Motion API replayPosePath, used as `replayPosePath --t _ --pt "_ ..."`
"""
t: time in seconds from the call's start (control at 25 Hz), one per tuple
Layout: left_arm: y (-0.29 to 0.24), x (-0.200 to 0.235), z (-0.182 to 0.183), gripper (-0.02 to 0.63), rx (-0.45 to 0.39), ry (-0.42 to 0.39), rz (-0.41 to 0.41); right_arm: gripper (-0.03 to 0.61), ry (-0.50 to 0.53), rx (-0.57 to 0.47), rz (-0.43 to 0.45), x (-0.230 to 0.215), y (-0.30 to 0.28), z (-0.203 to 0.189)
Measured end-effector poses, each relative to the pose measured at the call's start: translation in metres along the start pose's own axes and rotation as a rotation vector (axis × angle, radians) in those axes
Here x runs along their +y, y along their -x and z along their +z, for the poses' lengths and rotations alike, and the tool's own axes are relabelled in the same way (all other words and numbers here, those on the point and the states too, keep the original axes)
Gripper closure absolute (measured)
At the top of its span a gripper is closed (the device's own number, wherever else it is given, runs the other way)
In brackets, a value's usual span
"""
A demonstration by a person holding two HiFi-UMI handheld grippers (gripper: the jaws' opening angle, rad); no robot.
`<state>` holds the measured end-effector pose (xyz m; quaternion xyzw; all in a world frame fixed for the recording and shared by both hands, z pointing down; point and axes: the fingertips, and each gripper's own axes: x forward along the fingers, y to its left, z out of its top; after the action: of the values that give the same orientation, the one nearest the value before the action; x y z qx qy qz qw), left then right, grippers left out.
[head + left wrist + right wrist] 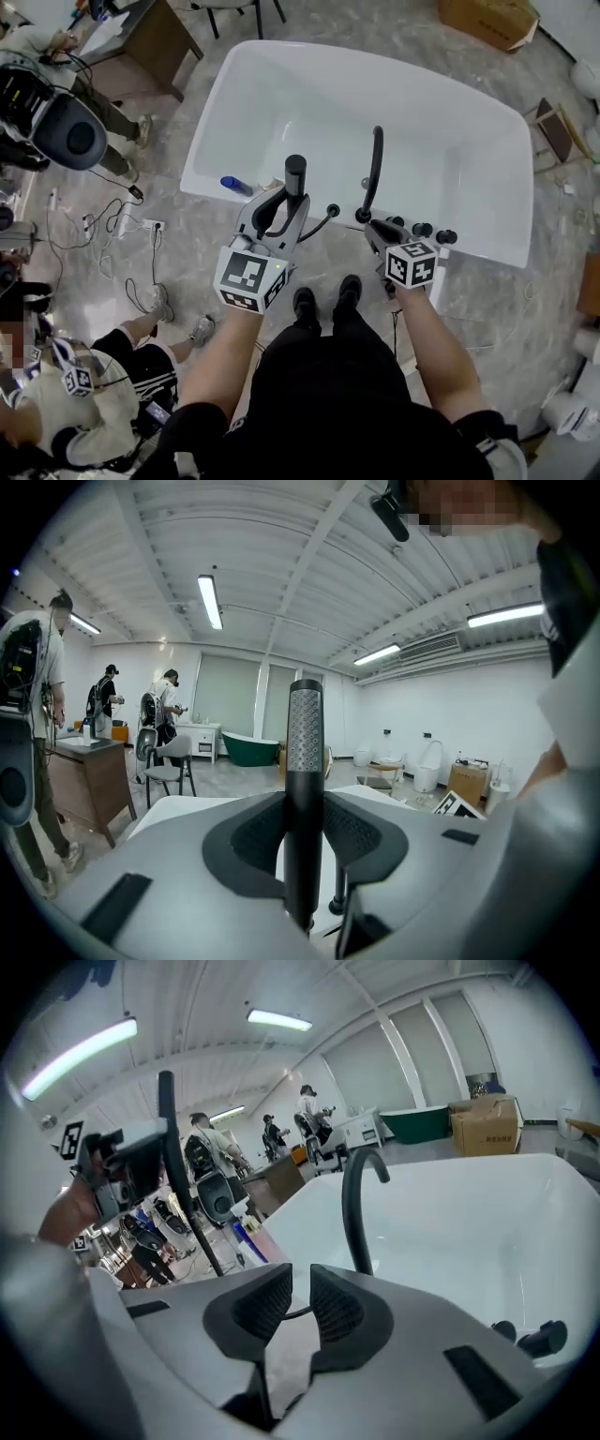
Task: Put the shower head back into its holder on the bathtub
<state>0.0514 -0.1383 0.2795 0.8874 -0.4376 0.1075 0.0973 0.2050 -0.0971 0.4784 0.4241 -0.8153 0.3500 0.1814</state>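
My left gripper clamps the shower head upright by the bathtub rim, handle down to drop into its holder, which I can't surely pick out. My right gripper is narrow and empty.

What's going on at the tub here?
A person stands at the white bathtub with a hand-held gripper in each hand. The left hand-held gripper is clamped on the black shower head and holds it upright above the near rim. Its hose trails down toward the tub deck. The right hand-held gripper sits by the base of the black faucet spout, jaws slightly apart and holding nothing. The shower head is not yet back in its holder.
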Motion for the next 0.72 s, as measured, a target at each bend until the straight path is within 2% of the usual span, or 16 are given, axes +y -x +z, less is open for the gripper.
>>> replayPosePath --t 0.24,0.56,0.72 --pt "-0.013 -0.011 0.042 0.483 -0.007 -0.021 0.029 0.508 0.031 -0.101 -0.01 -0.016 0.064 0.055" --pt "-0.01 -0.034 0.064 0.483 -0.038 -0.054 0.054 0.512 0.095 -0.206 0.0 -0.019 0.121 0.084" --pt "-0.012 -0.043 0.079 0.485 -0.051 -0.062 0.063 0.563 0.064 -0.275 0.021 -0.024 0.145 0.102"
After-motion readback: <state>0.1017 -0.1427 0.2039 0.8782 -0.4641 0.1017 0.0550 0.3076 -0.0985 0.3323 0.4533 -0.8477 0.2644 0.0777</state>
